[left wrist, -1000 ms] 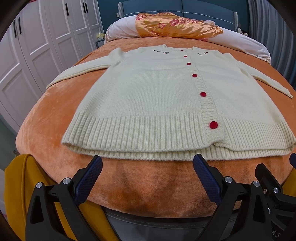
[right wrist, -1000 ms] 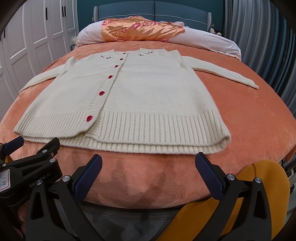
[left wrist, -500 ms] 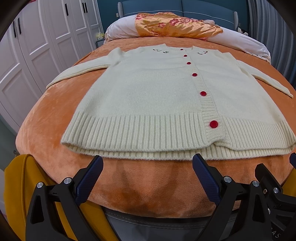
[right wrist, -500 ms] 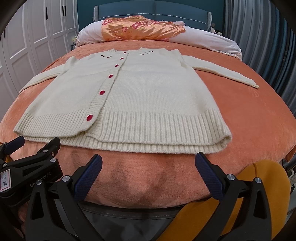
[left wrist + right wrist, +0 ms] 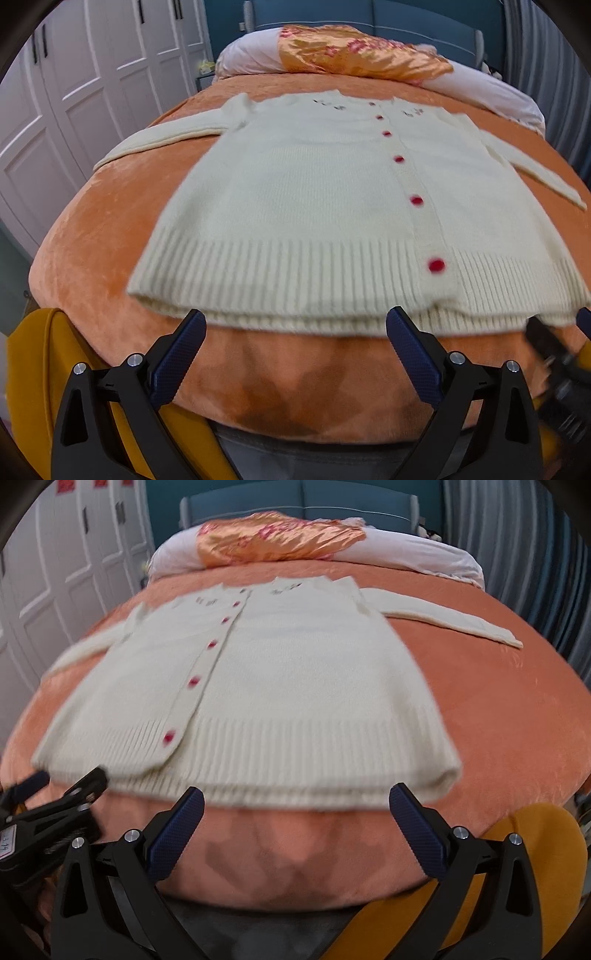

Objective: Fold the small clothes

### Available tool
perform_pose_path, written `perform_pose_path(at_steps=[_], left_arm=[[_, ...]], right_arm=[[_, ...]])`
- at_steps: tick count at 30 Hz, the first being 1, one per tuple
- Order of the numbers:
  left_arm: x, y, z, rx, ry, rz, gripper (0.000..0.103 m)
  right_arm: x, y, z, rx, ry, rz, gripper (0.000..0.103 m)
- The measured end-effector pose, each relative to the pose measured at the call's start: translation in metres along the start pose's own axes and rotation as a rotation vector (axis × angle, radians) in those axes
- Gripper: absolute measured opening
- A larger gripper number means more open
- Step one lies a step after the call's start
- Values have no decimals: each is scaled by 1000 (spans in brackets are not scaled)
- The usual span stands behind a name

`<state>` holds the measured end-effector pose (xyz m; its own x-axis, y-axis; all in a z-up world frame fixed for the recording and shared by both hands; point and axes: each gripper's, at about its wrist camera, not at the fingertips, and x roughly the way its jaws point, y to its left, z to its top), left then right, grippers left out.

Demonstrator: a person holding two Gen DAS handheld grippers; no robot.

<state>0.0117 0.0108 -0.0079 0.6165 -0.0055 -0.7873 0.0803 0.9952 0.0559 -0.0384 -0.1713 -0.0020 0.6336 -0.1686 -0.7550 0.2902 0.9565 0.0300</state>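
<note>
With both my left gripper (image 5: 295, 341) and right gripper (image 5: 295, 819) gaping empty off the bed's (image 5: 110, 229) near edge, I risk pinching only 1 layer of the flat-spread cardigan's (image 5: 295, 192) hem, skewing the fold.

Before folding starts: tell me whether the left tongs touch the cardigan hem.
Apart. In the left wrist view the open left tongs sit short of the cardigan hem, with orange blanket between the fingertips.
</note>
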Motion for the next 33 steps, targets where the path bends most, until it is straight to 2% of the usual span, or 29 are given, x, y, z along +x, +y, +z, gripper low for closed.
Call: perform_pose_path(at_steps=[4,8,16,20,25,28,29,30,31,32,33], left_arm=[[5,11,22,-20,-2,-9,96],[13,12,44,-16,-9,-1,96],[40,6,86,-17,7,-4,96],[54,3,104,-28,7,5,96],[74,-2,121,-29,24,5,96],[86,-1,130,-40,27,0,96],[89,-1,133,-46,27,-2,96],[93,0,135,-53,30,-5,96],[97,1,137,-59,33,-10,96],[100,2,140,-64,35,-11,95],[101,3,141,-69,35,-9,95]], right_arm=[[6,-52,35,73,-42,-30,98],[27,-121,80,147,-66,-96,98],[99,-279,163,473,-81,-63,98],[142,-337,190,585,-74,-74,95],[189,-388,204,705,-20,-140,75],[197,-401,209,733,-54,-174,62],[199,-402,213,730,-51,-174,51],[201,-405,217,730,-55,-160,27],[203,-406,220,735,-58,-144,14],[202,-406,227,744,-70,-129,9],[198,-402,235,743,-104,-116,8]])
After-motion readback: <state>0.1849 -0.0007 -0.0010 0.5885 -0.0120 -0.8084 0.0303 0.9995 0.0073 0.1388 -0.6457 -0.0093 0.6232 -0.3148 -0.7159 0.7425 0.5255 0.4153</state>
